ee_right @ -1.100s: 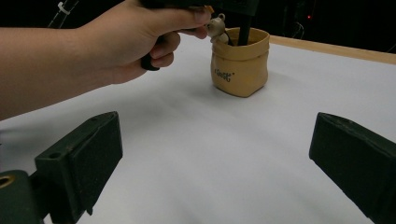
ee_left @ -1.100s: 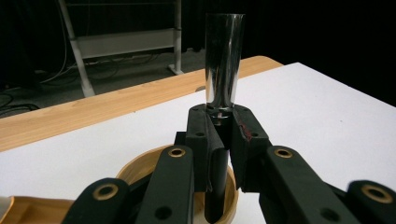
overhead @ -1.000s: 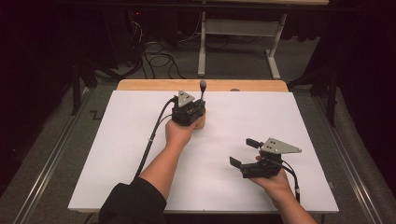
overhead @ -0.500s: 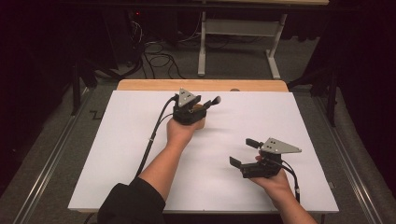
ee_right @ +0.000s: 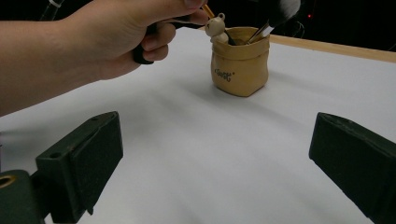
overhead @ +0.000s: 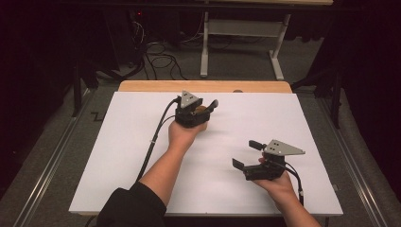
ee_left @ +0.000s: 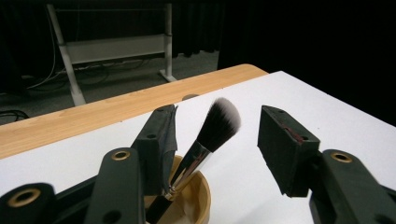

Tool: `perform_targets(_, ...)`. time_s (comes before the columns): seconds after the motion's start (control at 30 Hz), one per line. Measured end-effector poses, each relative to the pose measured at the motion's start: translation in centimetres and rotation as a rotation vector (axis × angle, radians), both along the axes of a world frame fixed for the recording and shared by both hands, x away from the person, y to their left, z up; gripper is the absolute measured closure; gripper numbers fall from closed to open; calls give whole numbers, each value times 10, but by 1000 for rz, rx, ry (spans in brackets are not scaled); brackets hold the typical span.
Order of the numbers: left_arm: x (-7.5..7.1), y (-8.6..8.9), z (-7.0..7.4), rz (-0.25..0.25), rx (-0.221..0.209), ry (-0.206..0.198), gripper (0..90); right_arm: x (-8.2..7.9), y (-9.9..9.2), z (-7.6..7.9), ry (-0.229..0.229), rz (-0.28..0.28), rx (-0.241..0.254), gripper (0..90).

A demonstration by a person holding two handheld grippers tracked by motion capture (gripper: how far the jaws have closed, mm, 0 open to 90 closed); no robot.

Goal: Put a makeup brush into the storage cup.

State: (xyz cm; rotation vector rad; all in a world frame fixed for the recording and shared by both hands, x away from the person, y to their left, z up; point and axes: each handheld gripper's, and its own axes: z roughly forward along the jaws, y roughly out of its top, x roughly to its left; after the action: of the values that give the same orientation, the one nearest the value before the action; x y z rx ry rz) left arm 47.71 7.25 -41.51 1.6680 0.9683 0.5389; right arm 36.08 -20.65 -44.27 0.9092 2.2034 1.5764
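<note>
A small tan pot (ee_right: 239,65) with a tiny bear figure (ee_right: 215,27) on its rim stands on the white sheet toward the far middle. A makeup brush (ee_left: 217,122) with a dark, white-tipped head stands in the pot (ee_left: 196,196), leaning. My left gripper (overhead: 204,109) hovers over the pot; its jaws have just been opening, and the brush rises between them, close to one jaw, with a clear gap to the other. My right gripper (overhead: 245,153) rests near the front right, jaws wide apart with nothing between them (ee_right: 219,154).
The white sheet (overhead: 132,151) covers the table, with a strip of wood (overhead: 156,86) along the far edge. Beyond it stand a metal frame (overhead: 246,28) and cables on the floor. The person's left hand (ee_right: 116,37) hangs left of the pot.
The left gripper's jaws have opened off the brush. The brush has tipped from upright to leaning right in the pot. The right gripper has not moved.
</note>
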Motion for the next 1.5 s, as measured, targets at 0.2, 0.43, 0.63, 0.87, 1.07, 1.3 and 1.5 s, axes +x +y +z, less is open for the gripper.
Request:
perform_targets(0.2, -5, 3, 1, -11, -4, 9, 437, 0, 0, 0, -1, -5, -3, 33)
perform_targets(0.43, -13, 8, 0, -23, -14, 17, 388, 0, 0, 0, -3, -9, -9, 33)
perform_targets(0.63, -23, 11, -2, -35, -17, 9, 344, 0, 0, -1, -4, -10, -15, 32)
perform_targets(0.87, -32, 18, -9, -43, -12, 31, 268, 1, 0, 0, -7, -18, -19, 17)
perform_targets(1.07, -40, 25, -13, -37, -11, 37, 183, 1, 0, 0, -10, -26, -25, 2)
perform_targets(1.3, -53, 31, -16, -52, 4, 37, 126, 0, 0, 0, -19, -33, -35, 2)
perform_targets(1.5, -61, 37, -20, -68, 17, 58, 70, 0, 0, 0, -20, -37, -41, 1)
